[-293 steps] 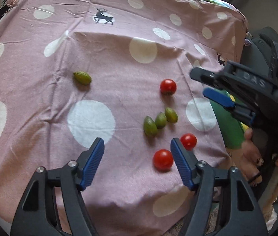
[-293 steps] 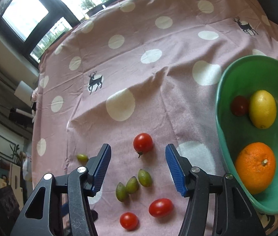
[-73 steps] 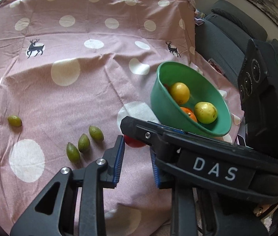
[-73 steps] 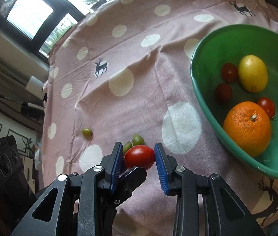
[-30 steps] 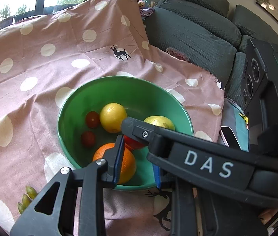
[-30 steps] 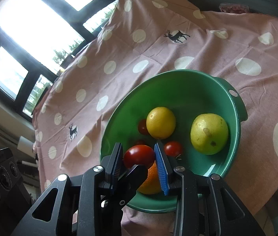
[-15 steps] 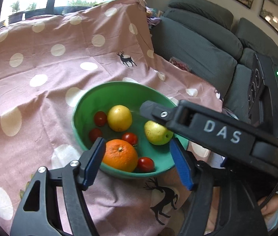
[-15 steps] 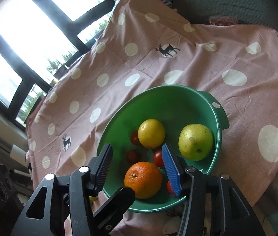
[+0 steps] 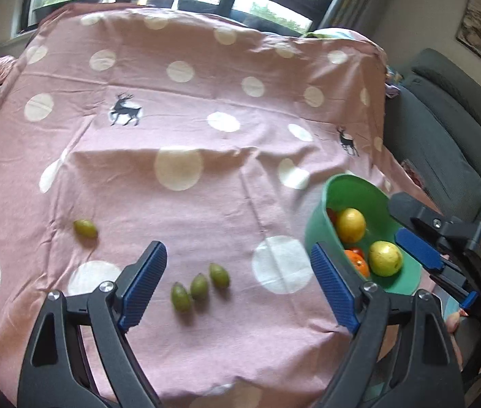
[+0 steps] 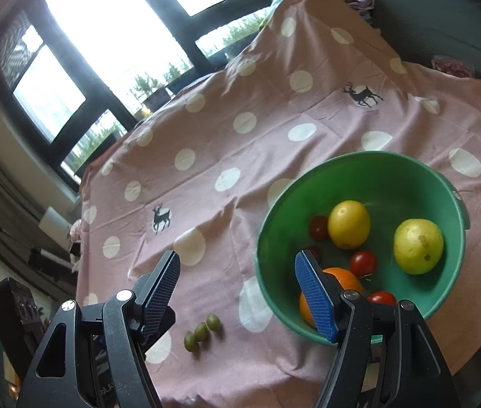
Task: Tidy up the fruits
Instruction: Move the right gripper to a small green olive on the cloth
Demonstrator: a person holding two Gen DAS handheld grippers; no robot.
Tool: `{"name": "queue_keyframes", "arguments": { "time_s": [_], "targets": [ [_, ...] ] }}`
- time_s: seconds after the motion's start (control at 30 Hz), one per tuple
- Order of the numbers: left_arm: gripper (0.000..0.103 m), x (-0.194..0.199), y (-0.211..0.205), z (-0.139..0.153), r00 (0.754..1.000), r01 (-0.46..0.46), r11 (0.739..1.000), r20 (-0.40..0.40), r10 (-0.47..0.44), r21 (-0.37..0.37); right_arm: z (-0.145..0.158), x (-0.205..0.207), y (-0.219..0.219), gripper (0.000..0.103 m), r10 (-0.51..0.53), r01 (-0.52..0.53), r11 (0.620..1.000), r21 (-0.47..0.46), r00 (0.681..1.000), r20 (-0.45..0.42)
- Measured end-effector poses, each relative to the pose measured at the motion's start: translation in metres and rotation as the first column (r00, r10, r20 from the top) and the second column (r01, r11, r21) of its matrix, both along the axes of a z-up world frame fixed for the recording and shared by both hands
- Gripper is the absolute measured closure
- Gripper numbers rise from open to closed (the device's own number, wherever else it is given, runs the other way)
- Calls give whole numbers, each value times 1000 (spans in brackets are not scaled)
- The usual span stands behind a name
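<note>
I am holding the left gripper with its fingers spread wide and nothing between them, and it is hanging over the pink dotted tablecloth so that the row of three green fruits is sitting right in the gap. I judge that placement suits a straight descent onto one of them. The right gripper is likewise released and empty, and it is hanging near the 9 o'clock rim of the green bowl, one finger over cloth, the other over the bowl's near wall.

The bowl is gathering the round fruit: a lemon, a pale pear, an orange partly hidden behind my right finger, and several cherry tomatoes. No tomatoes are lying on the cloth that I can see, so the green ones look like what remains.

In the left view the three are lying side by side, close or touching, in a line running from 7 o'clock up to 1 o'clock. Each is an oval whose long axis is pointing roughly toward 11 o'clock, tips up and down the frame. A fourth green fruit is lying well apart at 10 o'clock, its long axis nearer to 10–4. Since my fingers are closing left to right, I judge they would be pinching across the short axis.
</note>
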State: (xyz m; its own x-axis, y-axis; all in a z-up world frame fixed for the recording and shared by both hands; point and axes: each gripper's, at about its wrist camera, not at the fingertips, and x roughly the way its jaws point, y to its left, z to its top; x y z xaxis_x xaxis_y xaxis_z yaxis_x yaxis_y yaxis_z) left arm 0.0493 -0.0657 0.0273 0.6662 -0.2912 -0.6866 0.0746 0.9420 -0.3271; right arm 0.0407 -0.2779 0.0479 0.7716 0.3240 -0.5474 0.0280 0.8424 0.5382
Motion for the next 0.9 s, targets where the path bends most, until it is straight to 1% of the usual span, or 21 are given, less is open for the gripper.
{"name": "queue_keyframes", "arguments": {
  "time_s": [0.07,0.1,0.23,0.33,0.4,0.5,0.57,0.6,0.63,0.7,0.73,0.8,0.9],
  "targets": [
    [16,2,20,-6,996,-83,996,-25,83,12,1,4,15,32,47,-47,999,-23,999,-6],
    [16,6,28,-8,993,-108,994,-43,109,19,0,7,24,32,74,-74,997,-33,997,-7],
    [17,15,56,-22,973,-198,980,-124,196,-3,-10,17,51,32,161,-162,986,-41,986,-35],
    [18,22,64,-31,965,-215,976,-148,216,25,-23,26,68,32,212,-214,976,-27,974,-76],
    [18,27,68,-36,961,-222,974,-159,227,45,-32,31,74,32,220,-224,974,-23,970,-101],
    [20,31,76,-45,946,-256,966,-192,260,45,-44,37,84,38,231,-239,970,-39,962,-147],
    [27,36,80,-49,942,-261,965,-211,260,24,-52,41,87,43,240,-251,967,-42,955,-176],
    [30,38,81,-51,941,-259,966,-220,256,15,-56,43,89,48,242,-255,966,-46,951,-194],
    [31,39,81,-53,940,-260,965,-225,256,10,-60,45,91,55,243,-259,964,-53,946,-214],
    [36,41,83,-55,935,-275,961,-231,269,8,-67,48,93,60,237,-259,964,-62,940,-247],
    [38,41,85,-57,933,-279,960,-238,270,-1,-71,50,94,65,237,-262,963,-64,936,-261],
    [44,43,90,-60,928,-284,958,-259,267,-30,-75,53,97,69,246,-275,959,-68,929,-277],
    [49,44,98,-62,919,-310,949,-275,282,-61,-82,57,101,71,260,-290,955,-58,917,-303]
  ]
}}
